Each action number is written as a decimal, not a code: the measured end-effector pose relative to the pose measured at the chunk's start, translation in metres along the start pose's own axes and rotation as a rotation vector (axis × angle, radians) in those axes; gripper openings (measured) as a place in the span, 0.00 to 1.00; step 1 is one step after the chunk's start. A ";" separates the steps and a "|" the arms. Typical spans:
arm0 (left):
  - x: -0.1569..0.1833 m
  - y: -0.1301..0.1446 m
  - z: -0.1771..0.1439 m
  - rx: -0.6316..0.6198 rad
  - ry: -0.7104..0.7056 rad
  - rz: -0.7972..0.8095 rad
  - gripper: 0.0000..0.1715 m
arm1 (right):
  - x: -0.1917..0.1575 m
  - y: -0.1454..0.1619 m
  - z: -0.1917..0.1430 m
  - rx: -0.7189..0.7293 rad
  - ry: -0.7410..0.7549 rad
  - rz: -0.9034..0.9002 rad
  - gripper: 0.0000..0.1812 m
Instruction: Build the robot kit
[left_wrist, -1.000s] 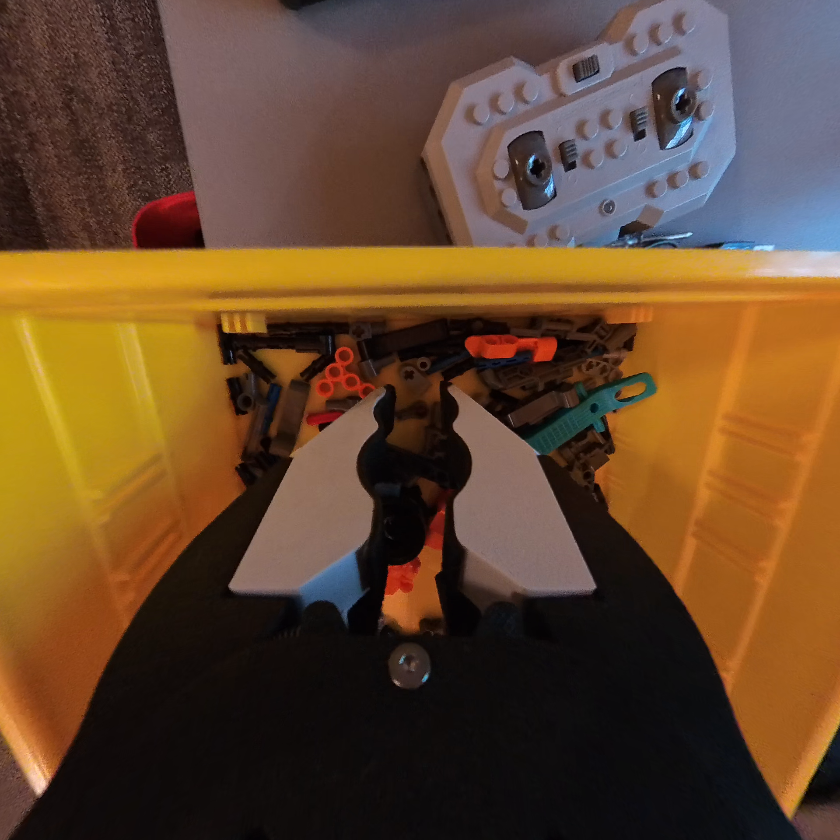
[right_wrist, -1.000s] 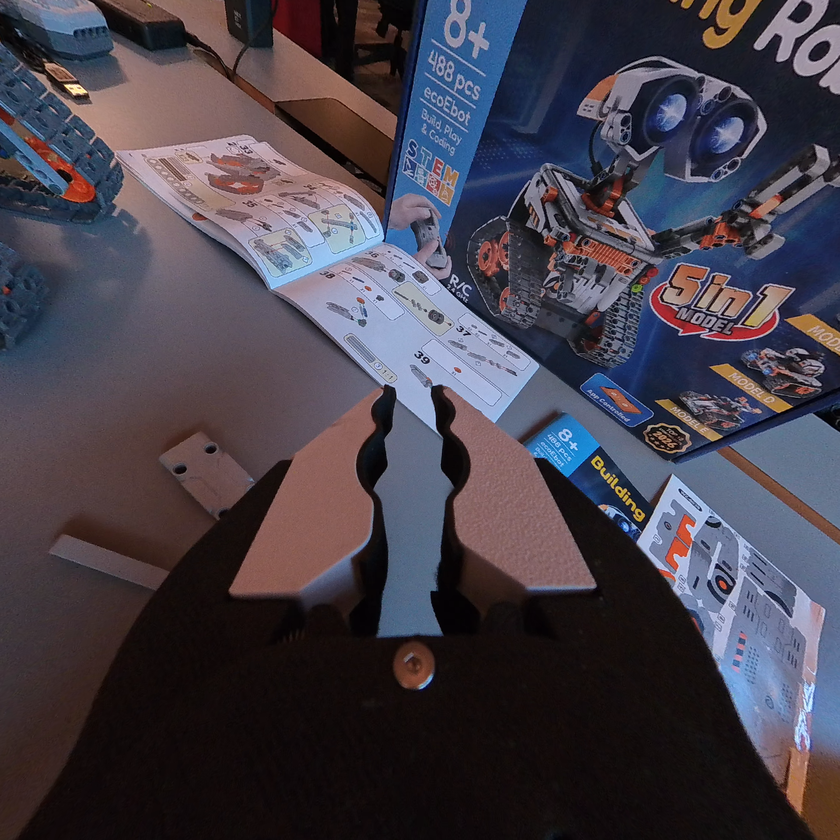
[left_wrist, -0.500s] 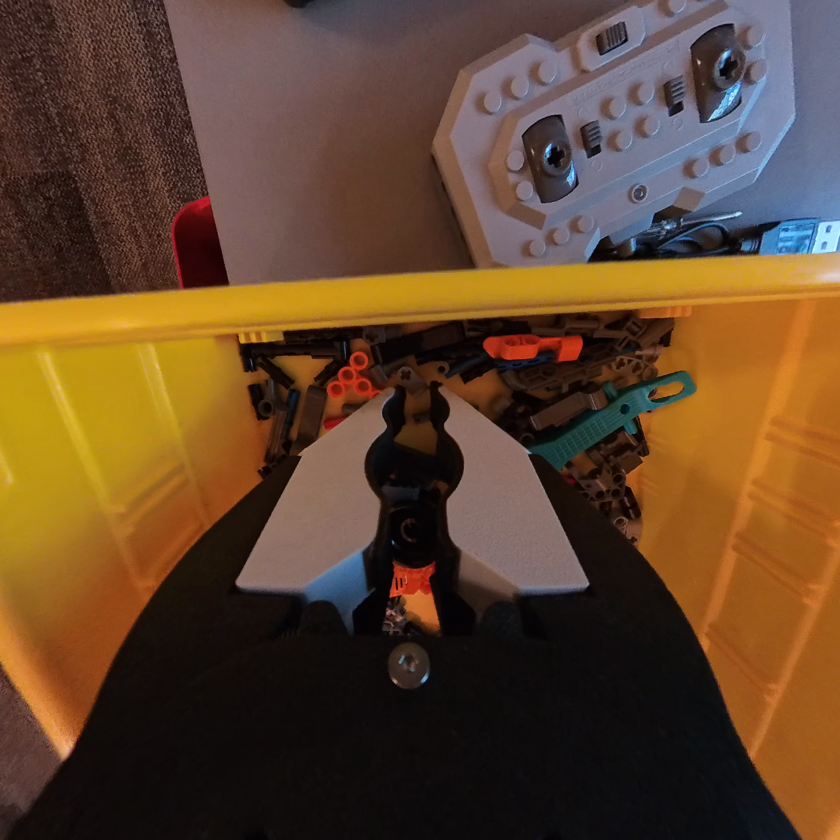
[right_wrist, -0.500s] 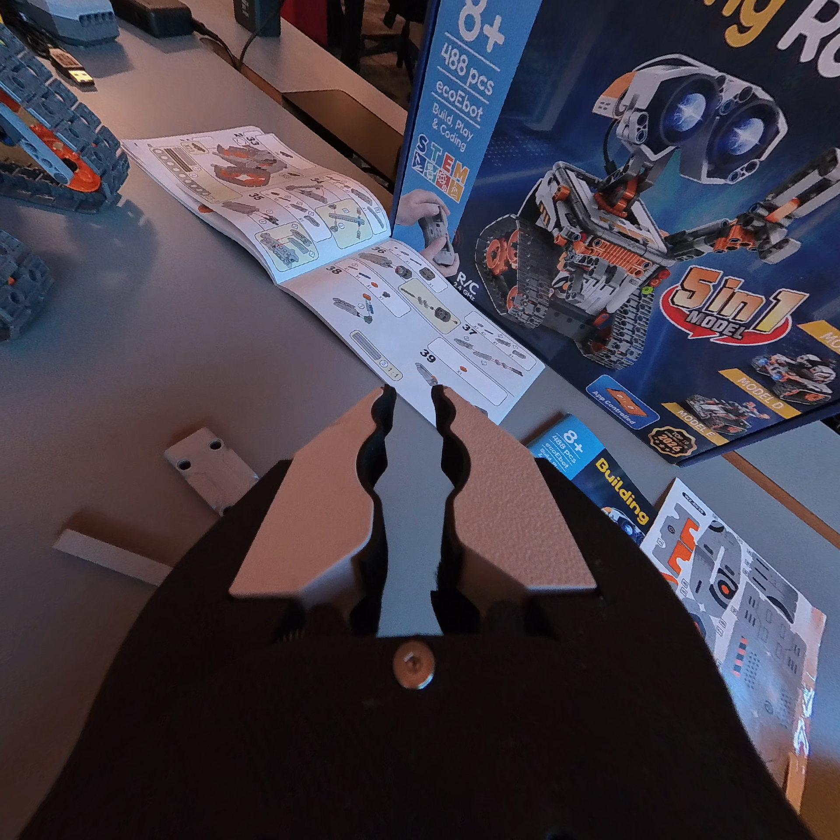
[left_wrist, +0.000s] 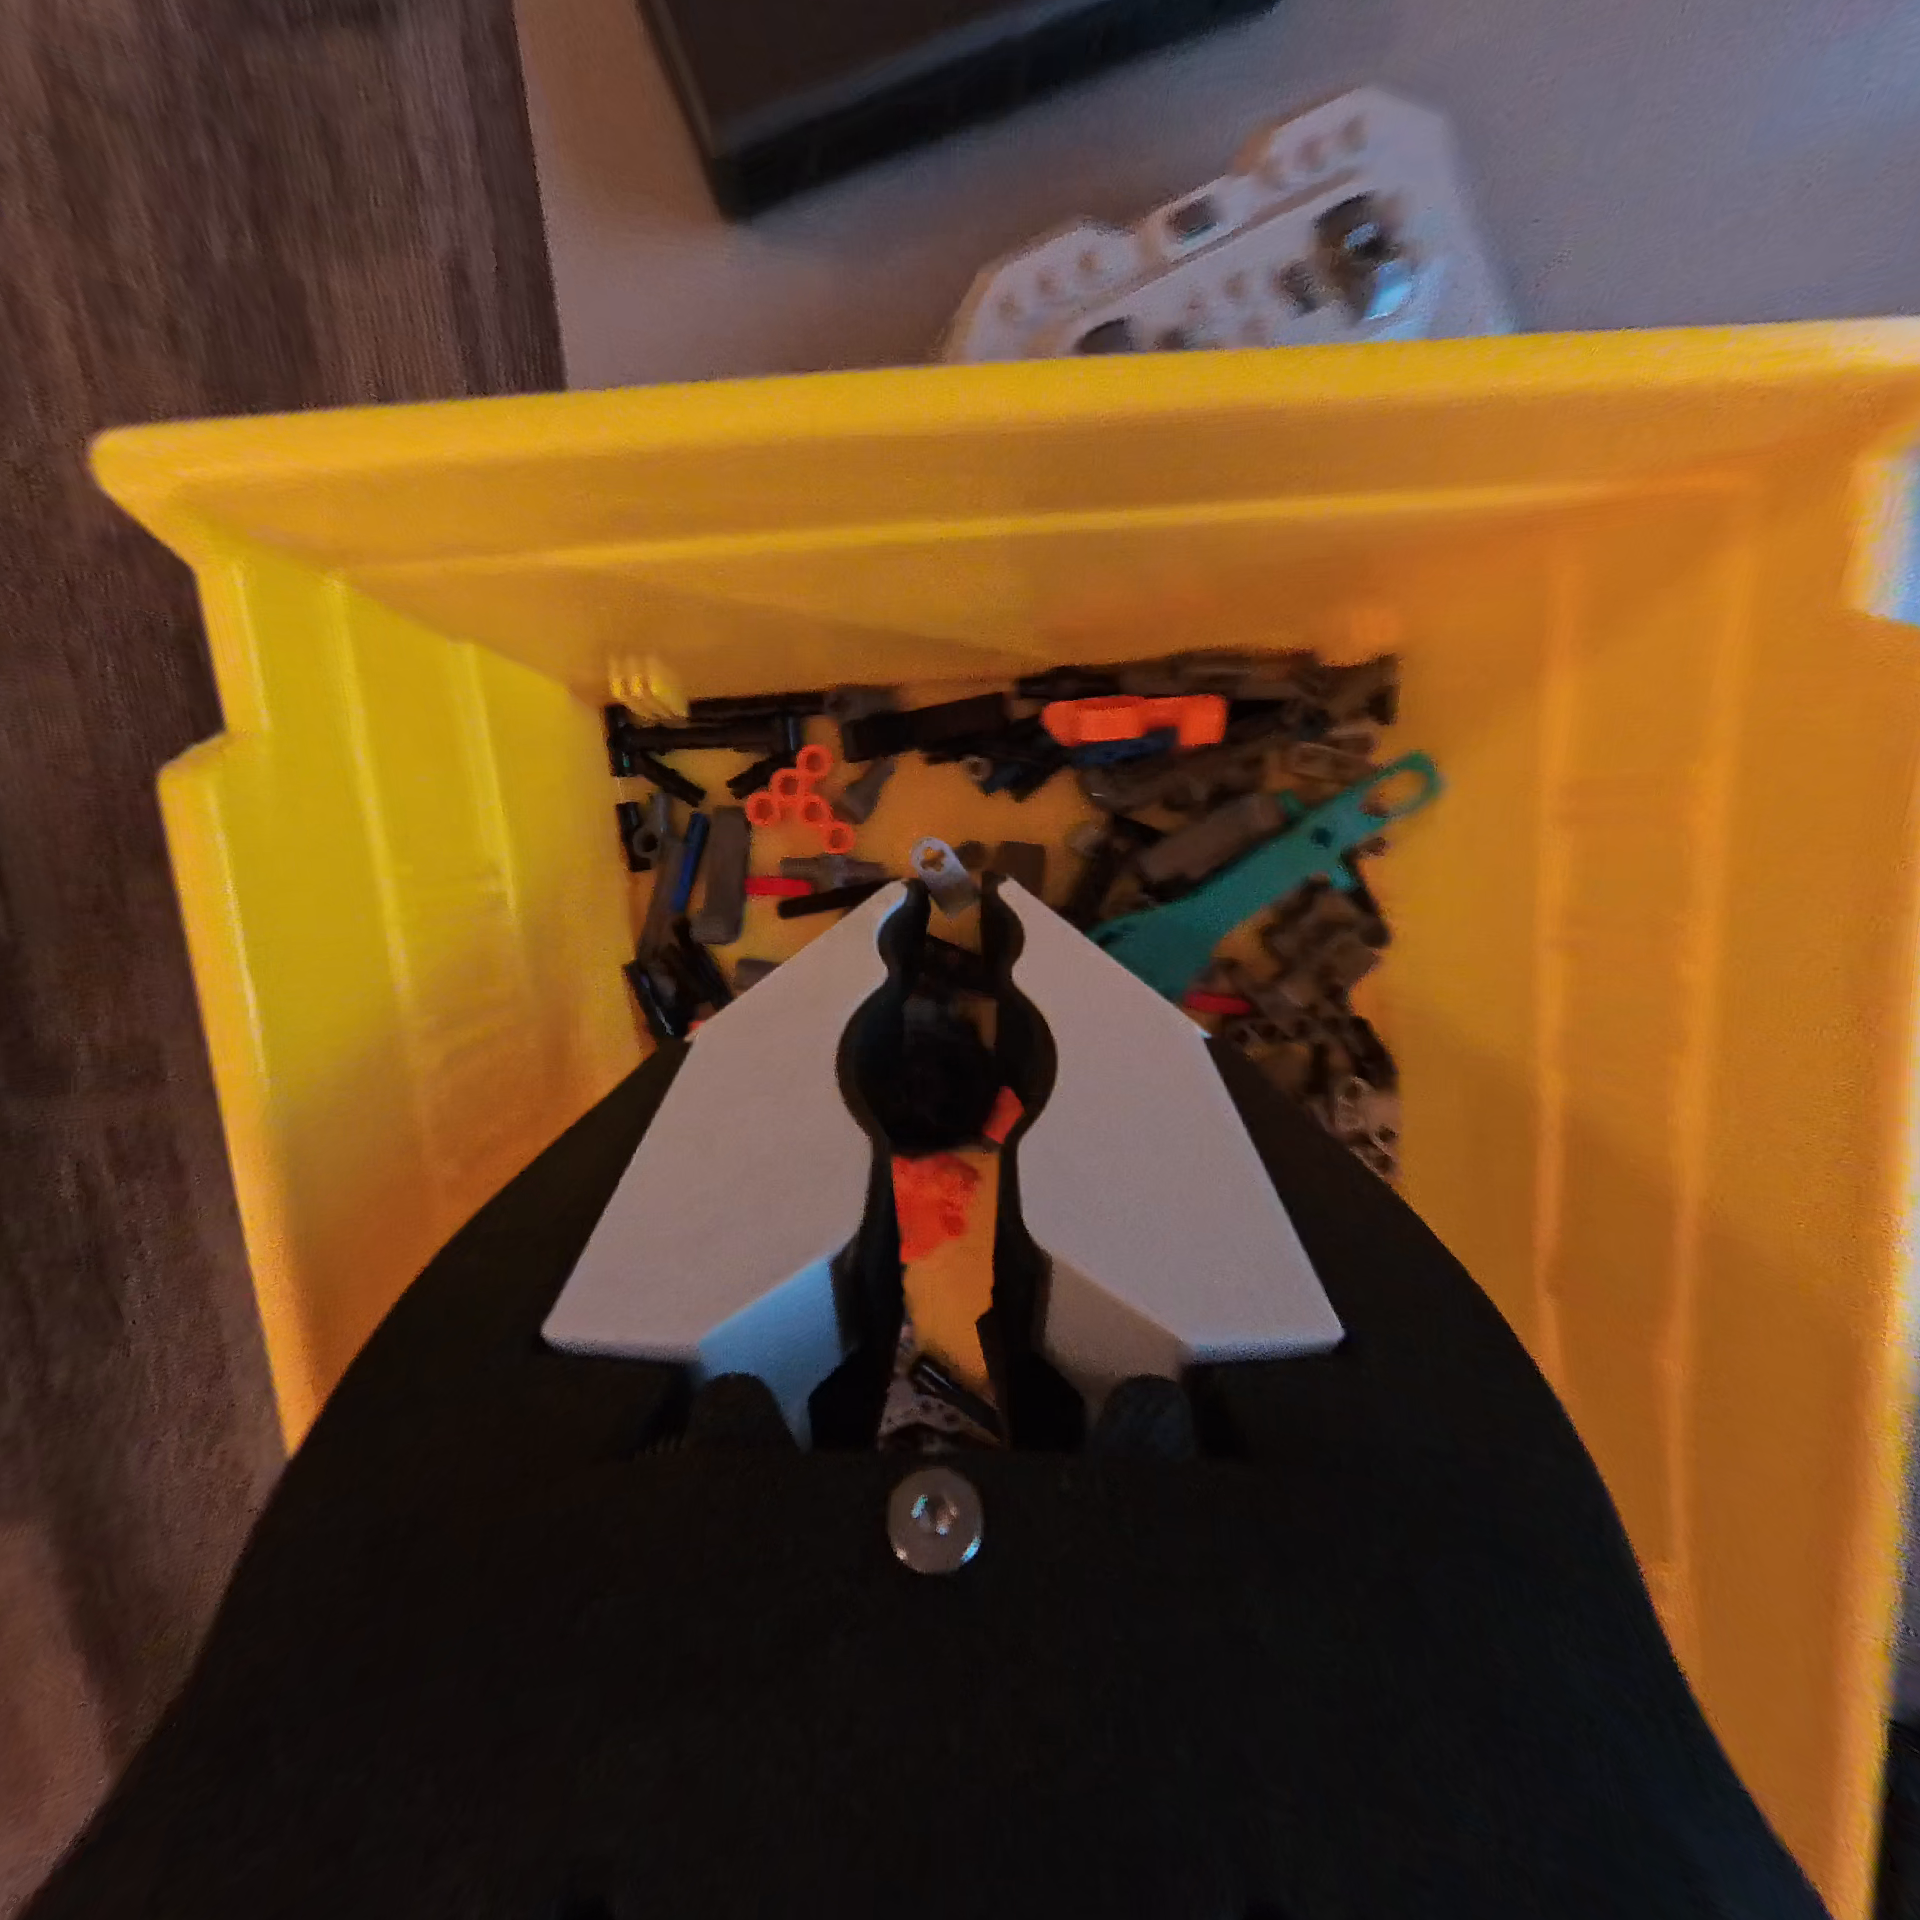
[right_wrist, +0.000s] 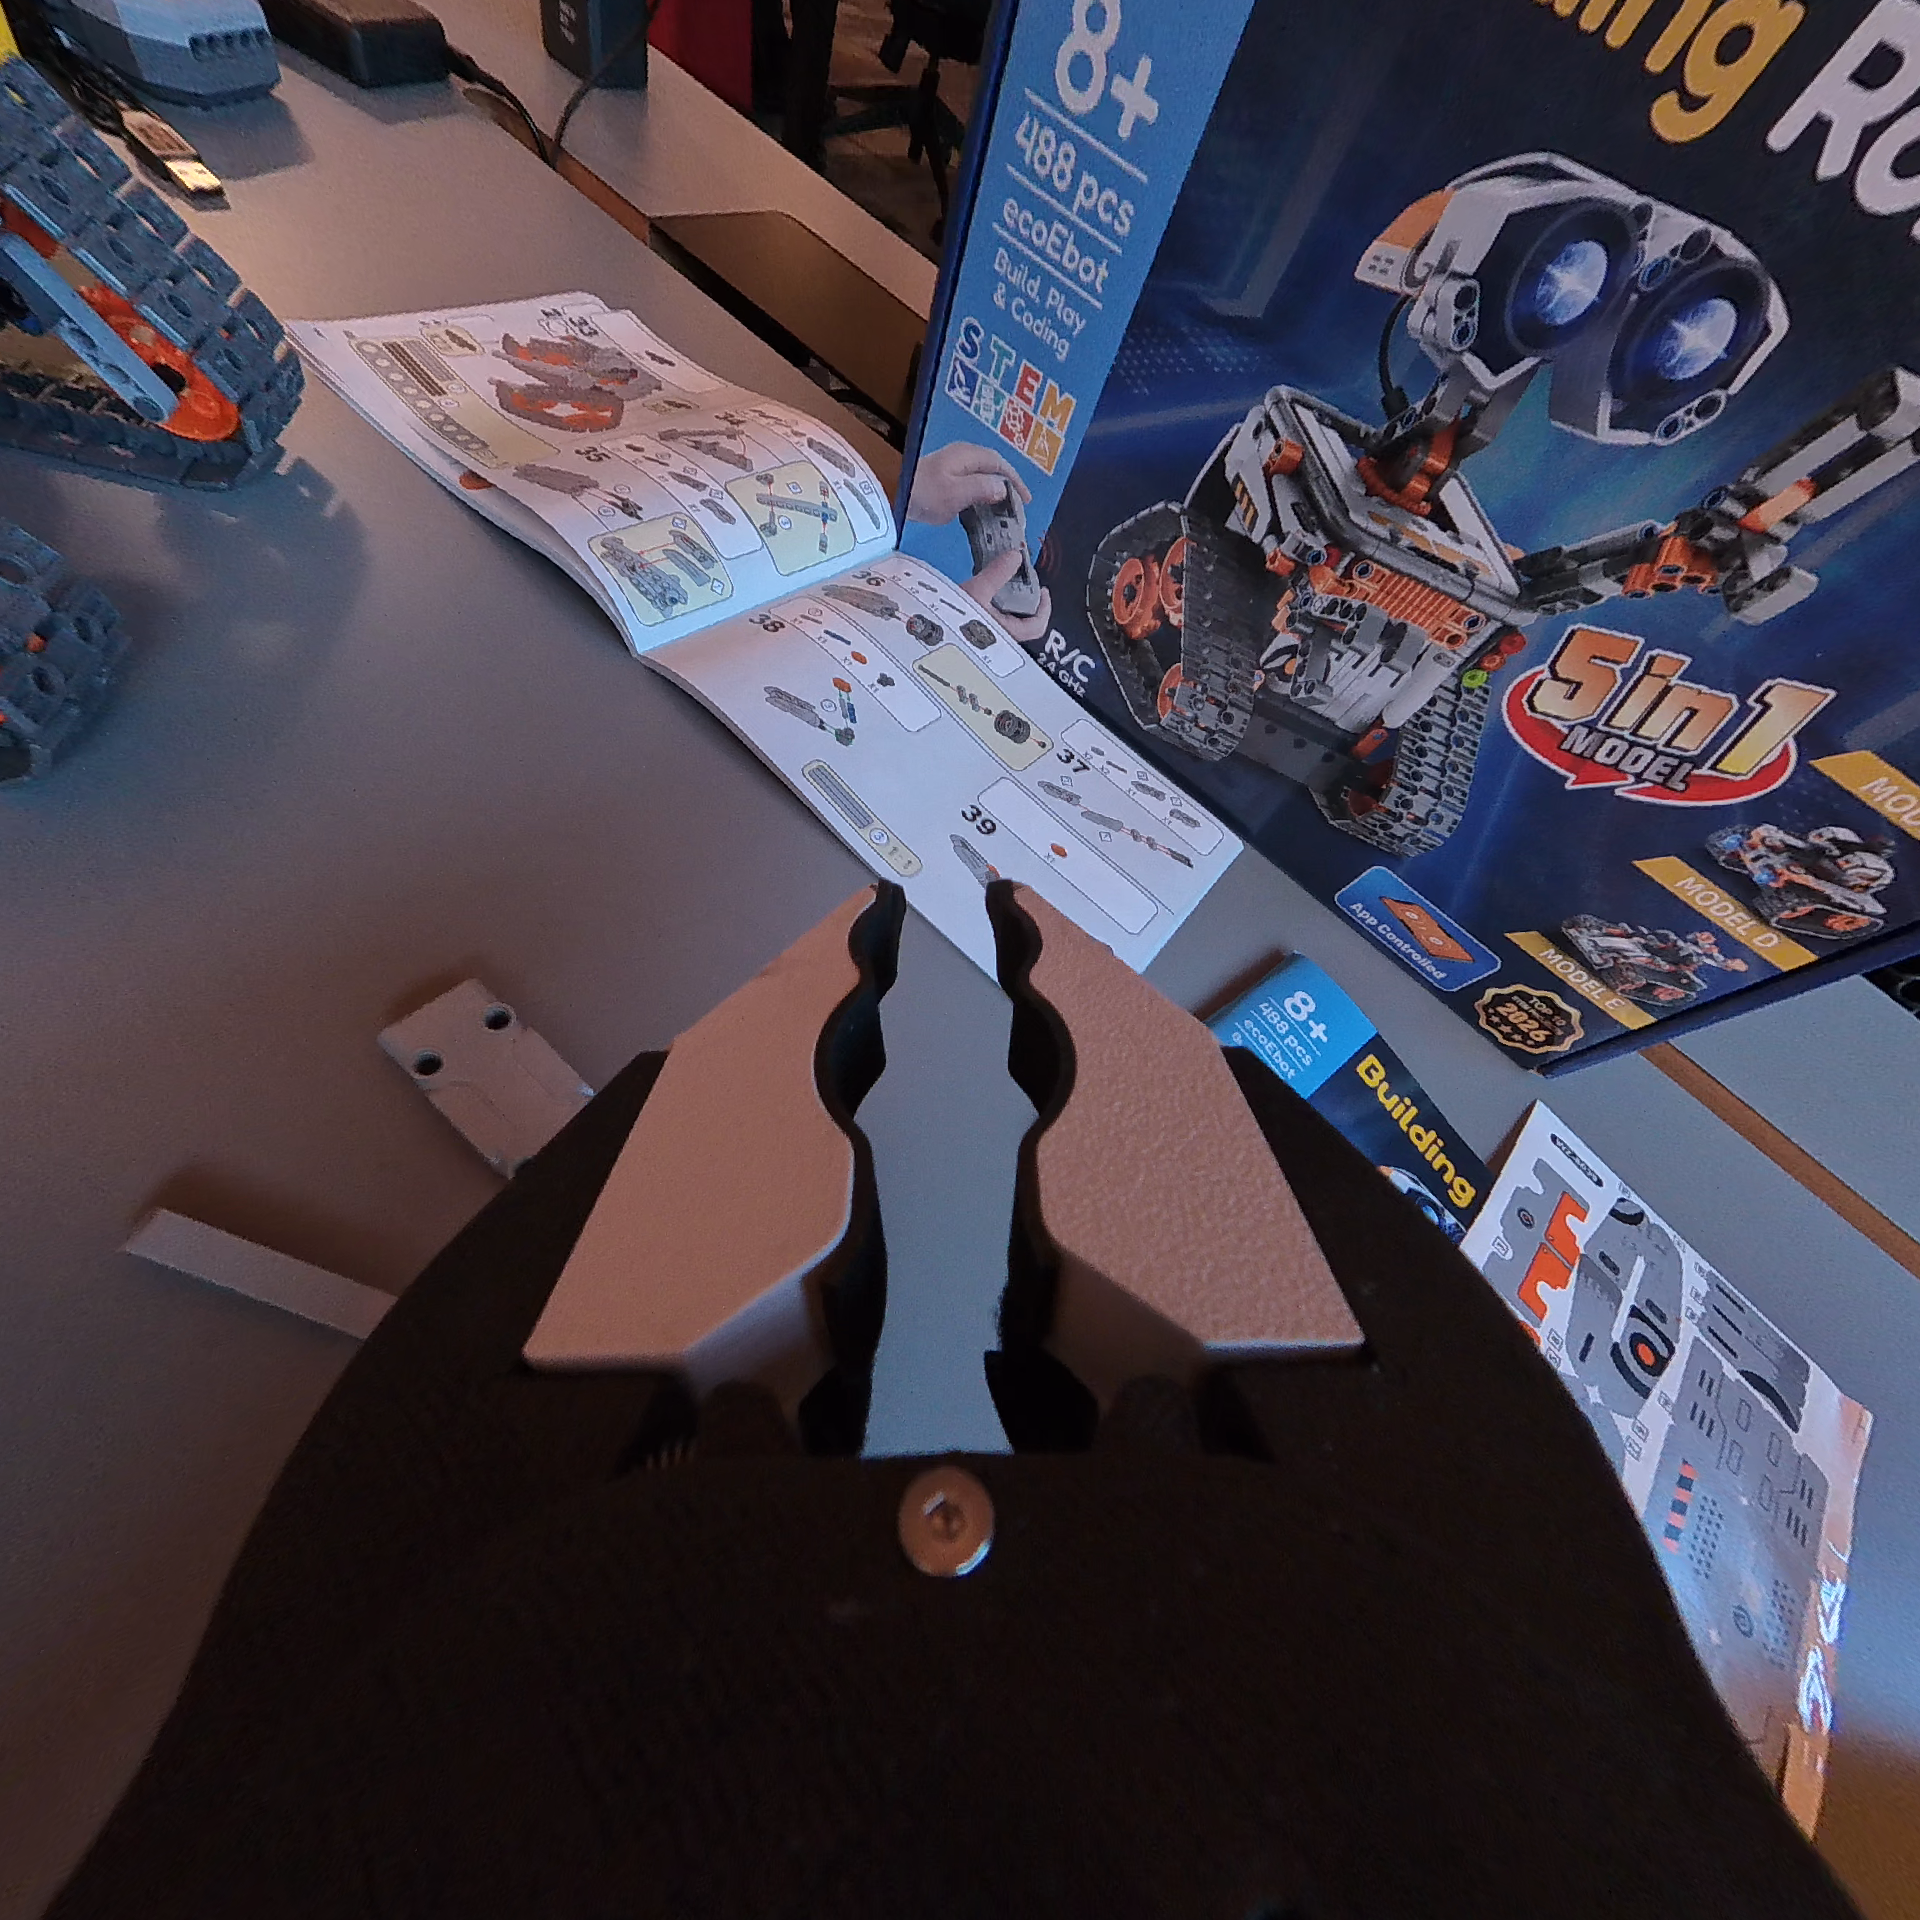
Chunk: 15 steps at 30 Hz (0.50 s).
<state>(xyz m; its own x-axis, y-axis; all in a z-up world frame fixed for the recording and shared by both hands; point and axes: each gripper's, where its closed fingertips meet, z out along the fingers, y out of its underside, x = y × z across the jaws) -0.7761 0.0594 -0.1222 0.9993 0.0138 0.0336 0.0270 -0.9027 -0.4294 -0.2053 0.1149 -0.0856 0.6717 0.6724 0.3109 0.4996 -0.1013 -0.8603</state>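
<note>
A dim room with grey tables over brown carpet

Left of the jaws in the left wrist view lay brown carpet (left_wrist: 239, 312), and ahead of them ran a pale grey tabletop (left_wrist: 1039, 208) in warm light. In the right wrist view a grey tabletop (right_wrist: 364, 727) spread beneath and left of the jaws under cool, low light, its wooden edge strip (right_wrist: 1787, 1164) running off to their right. Far ahead stood a second grey table (right_wrist: 727, 187), with dark chair legs (right_wrist: 914, 94) beyond it.
</note>
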 end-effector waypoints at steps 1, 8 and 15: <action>0.009 -0.001 -0.012 0.060 0.014 0.018 0.05 | -0.001 -0.002 -0.001 0.007 -0.003 -0.002 0.10; 0.131 -0.007 -0.116 0.546 0.234 0.288 0.05 | -0.019 -0.025 -0.005 0.087 -0.039 -0.058 0.10; 0.263 0.013 -0.197 0.851 0.483 0.507 0.05 | -0.085 -0.102 -0.045 0.348 -0.199 -0.117 0.12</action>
<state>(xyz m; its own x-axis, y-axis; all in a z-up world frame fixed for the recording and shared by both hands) -0.5182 -0.0331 0.0588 0.7894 -0.6116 -0.0527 -0.1900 -0.1617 -0.9684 -0.2887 0.0355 -0.0064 0.4856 0.7968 0.3597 0.3282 0.2152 -0.9198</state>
